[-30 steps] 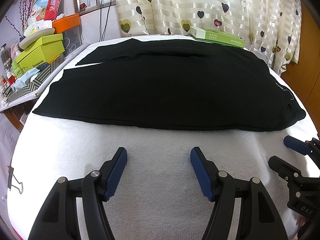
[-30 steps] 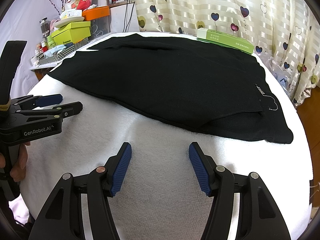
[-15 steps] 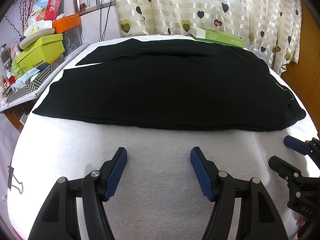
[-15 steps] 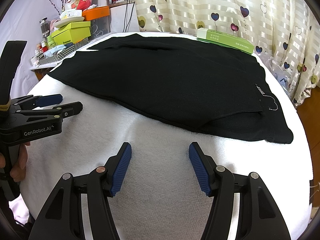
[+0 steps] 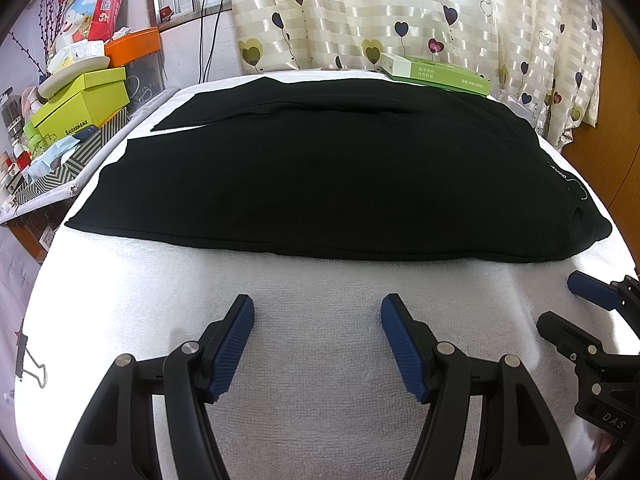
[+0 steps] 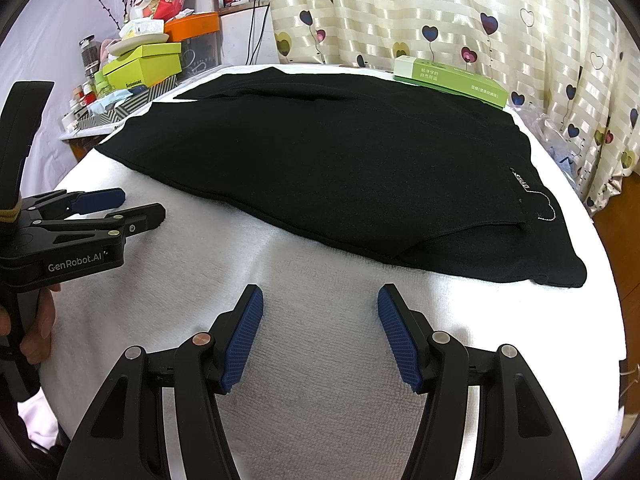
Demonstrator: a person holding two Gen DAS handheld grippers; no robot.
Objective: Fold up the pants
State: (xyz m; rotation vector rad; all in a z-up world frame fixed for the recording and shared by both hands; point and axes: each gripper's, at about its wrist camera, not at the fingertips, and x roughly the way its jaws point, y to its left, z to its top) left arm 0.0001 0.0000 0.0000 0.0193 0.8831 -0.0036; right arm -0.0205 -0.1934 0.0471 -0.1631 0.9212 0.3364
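White terry towelling point(image 5: 320, 280) covers the desk from edge to edge, and behind it hangs a cream striped curtain point(image 5: 400, 12) dotted with heart-shaped balloons. Black pants point(image 5: 320, 172) lie spread flat across the far half of the towelling, legs running toward the left edge with the farther leg partly showing behind the nearer one, and the waist end toward the right, where a small white embroidered outline and lettering show on the fabric. A flat green box point(image 5: 436, 74) sits at the far edge of the desk, just beyond the pants and against the curtain. Off to the left stands a crowded side shelf with lime-green shoeboxes point(image 5: 80, 100), an orange tray point(image 5: 136, 44) and a red printed carton point(image 5: 104, 0); a binder clip point(image 5: 30, 364) grips the left edge of the cloth. Over the bare near strip of towel, the left hand-held gripper point(image 5: 318, 340) is spread wide with nothing between its blue ribbed pads, short of the pants' near hem. Beside it on the right, the right hand-held gripper point(image 6: 320, 332) is likewise spread wide and empty, apart from the fabric. Fingers point(image 6: 38, 340) wrap the left tool's handle.
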